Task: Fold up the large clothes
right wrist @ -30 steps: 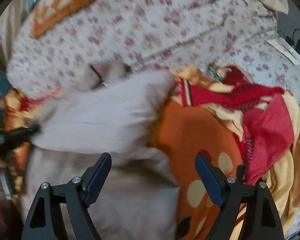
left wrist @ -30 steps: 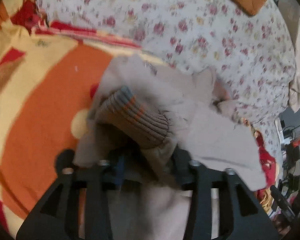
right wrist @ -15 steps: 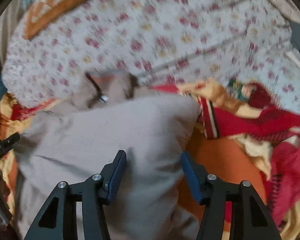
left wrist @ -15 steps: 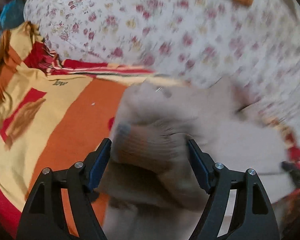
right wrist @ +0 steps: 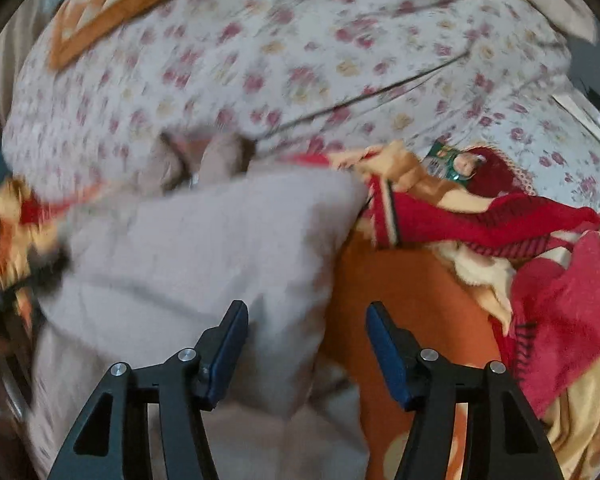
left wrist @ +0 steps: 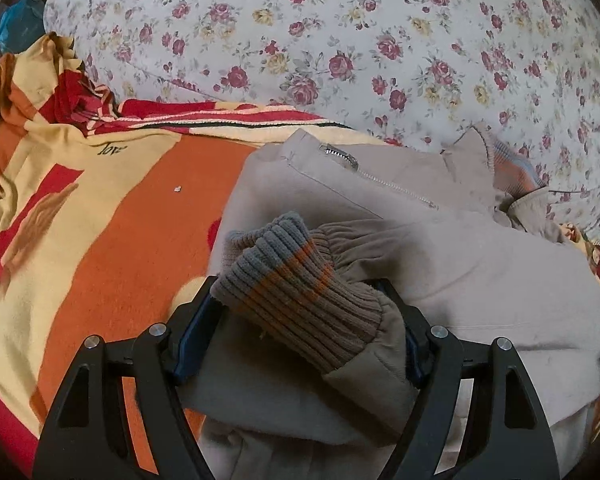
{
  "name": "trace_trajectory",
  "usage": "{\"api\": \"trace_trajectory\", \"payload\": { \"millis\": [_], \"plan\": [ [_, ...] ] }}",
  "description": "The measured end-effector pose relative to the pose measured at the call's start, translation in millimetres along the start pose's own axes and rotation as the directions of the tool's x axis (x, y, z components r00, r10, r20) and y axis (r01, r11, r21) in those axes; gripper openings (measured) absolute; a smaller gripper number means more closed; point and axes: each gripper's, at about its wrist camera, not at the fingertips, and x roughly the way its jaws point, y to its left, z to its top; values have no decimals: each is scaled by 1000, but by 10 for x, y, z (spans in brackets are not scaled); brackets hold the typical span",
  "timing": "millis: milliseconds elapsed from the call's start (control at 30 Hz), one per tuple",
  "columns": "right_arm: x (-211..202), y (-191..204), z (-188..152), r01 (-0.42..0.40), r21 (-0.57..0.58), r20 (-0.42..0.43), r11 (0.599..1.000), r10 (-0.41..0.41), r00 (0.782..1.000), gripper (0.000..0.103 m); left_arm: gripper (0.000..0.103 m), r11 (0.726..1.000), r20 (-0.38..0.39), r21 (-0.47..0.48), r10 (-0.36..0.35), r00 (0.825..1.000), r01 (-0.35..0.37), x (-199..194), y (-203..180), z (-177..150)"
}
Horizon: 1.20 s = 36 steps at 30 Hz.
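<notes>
A beige zip jacket (left wrist: 440, 240) lies partly folded on the orange and yellow blanket (left wrist: 100, 240). Its ribbed sleeve cuff (left wrist: 296, 292), grey-brown with orange stripes, lies between the fingers of my left gripper (left wrist: 300, 312), whose jaws stand wide apart. The zipper (left wrist: 380, 178) runs across the jacket's far side. In the right wrist view the jacket (right wrist: 204, 256) is blurred. My right gripper (right wrist: 306, 336) is open over the jacket's right edge and holds nothing.
A floral quilt (left wrist: 340, 40) covers the far side of the bed. A bunched red and yellow blanket (right wrist: 540, 272) lies to the right. An orange patterned cushion (right wrist: 116, 4) sits far back left.
My left gripper opened and let go of the sleeve cuff, which now lies loose between its fingers. My right gripper narrowed its opening and moved left over the jacket's edge.
</notes>
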Motion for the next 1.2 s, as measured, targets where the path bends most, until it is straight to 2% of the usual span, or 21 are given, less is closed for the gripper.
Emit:
{"api": "trace_trajectory", "payload": {
  "millis": [33,67,133,200,300,433,533,700,833,1033,1200],
  "plan": [
    [117,49,-78,49,-49,-35,998,-51,998,60,77,1000,0,-3,-7,1000,7,-13,0,-2],
    [204,56,-151,62,-63,-65,996,-66,996,60,77,1000,-1,-7,-10,1000,10,-37,4,-10],
    [233,-29,-190,21,17,-88,1000,-20,996,60,77,1000,6,-16,-19,1000,19,-158,22,-40],
    [74,-73,-166,-5,53,-63,999,8,998,60,77,999,26,-13,-48,998,49,-325,49,-70],
    [-254,-17,-213,15,41,11,999,-15,1000,60,77,998,59,5,-58,997,57,-544,76,-115],
    [-438,49,-411,-15,30,11,999,15,1000,60,77,998,84,14,-58,995,57,-736,96,-200],
    [-439,54,-509,-7,29,-1,1000,7,1000,60,77,999,91,39,-41,995,38,-826,66,-278],
    [-385,73,-492,-19,50,-13,999,20,1000,66,77,995,122,98,-7,992,-5,-957,8,-405],
    [-387,162,-520,-27,34,-16,999,28,999,66,77,991,137,129,9,991,-27,-1030,-15,-497],
    [-321,275,-534,-1,2,-13,1000,1,1000,66,77,991,124,130,10,992,-27,-1036,-18,-596],
    [-263,205,-514,18,30,0,999,-18,1000,70,77,991,106,128,17,994,-31,-1031,17,-682]
  ]
}}
